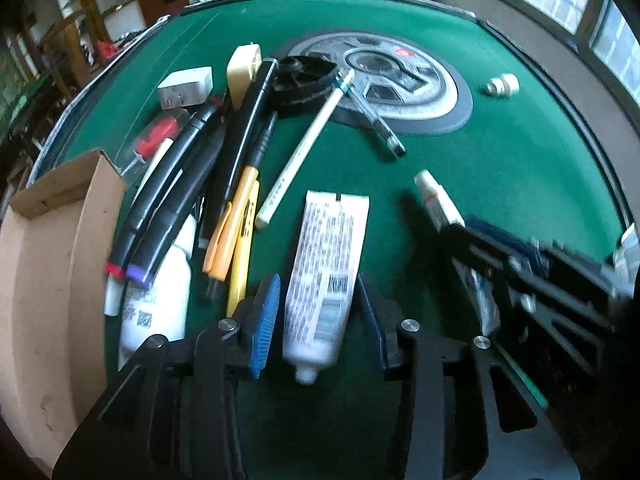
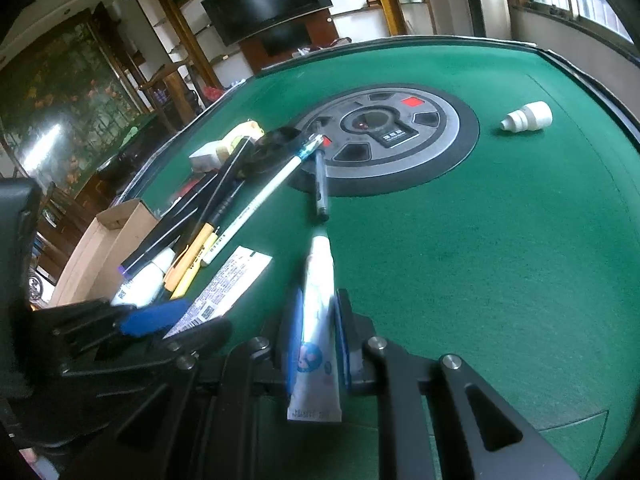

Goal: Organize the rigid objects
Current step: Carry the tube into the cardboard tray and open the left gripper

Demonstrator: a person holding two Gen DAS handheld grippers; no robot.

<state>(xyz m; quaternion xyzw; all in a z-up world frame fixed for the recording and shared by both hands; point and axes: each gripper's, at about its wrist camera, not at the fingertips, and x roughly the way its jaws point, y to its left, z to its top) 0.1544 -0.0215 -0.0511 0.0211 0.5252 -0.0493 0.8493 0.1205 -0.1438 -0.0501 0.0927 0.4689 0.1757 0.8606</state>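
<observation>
A large white printed tube (image 1: 324, 276) lies on the green table between the blue pads of my left gripper (image 1: 318, 316), whose jaws stand apart on either side of it without clear contact. It also shows in the right wrist view (image 2: 224, 284). My right gripper (image 2: 316, 344) is shut on a small white and blue tube (image 2: 316, 320), nozzle pointing away; it shows in the left wrist view (image 1: 436, 200). A pile of pens and markers (image 1: 208, 184) lies left of the large tube. A white pen (image 1: 304, 152) and a clear pen (image 1: 376, 120) lie beyond.
An open cardboard box (image 1: 52, 260) stands at the left edge. A round grey control panel (image 1: 384, 80) sits in the table's middle. A small white stepped fitting (image 2: 526, 117) lies far right. A white adapter (image 1: 186, 86), a black round part (image 1: 304, 76) and a white bottle (image 1: 160, 300) lie around the pile.
</observation>
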